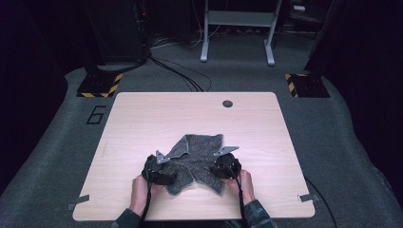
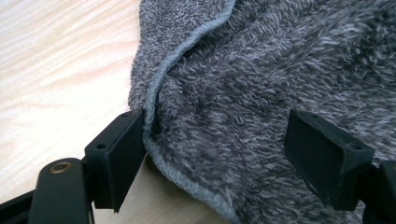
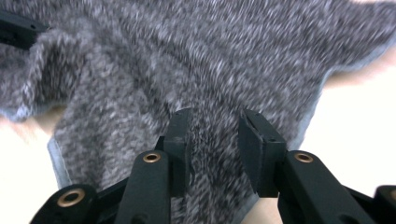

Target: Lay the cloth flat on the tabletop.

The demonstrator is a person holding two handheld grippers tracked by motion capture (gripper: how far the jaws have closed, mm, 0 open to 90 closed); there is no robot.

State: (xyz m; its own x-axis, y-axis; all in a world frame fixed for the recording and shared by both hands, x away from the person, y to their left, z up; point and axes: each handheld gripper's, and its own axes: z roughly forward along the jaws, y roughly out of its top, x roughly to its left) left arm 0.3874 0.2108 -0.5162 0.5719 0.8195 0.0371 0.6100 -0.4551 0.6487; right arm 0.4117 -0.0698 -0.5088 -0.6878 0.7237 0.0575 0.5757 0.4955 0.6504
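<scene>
A crumpled grey fleecy towel (image 1: 197,159) lies on the near middle of the wooden bench (image 1: 142,118), between the two hands. The left hand-held gripper (image 2: 212,149) sits at the towel's left edge, its jaws spread wide, one against the stitched hem (image 2: 154,100) and the other over the pile. The right hand-held gripper (image 3: 215,140) is at the towel's right side, jaws partly apart with a ridge of cloth between them; whether they pinch it I cannot tell.

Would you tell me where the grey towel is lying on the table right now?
In the high view the grey towel lies crumpled on the table's near middle, between the left gripper and right gripper.
</scene>
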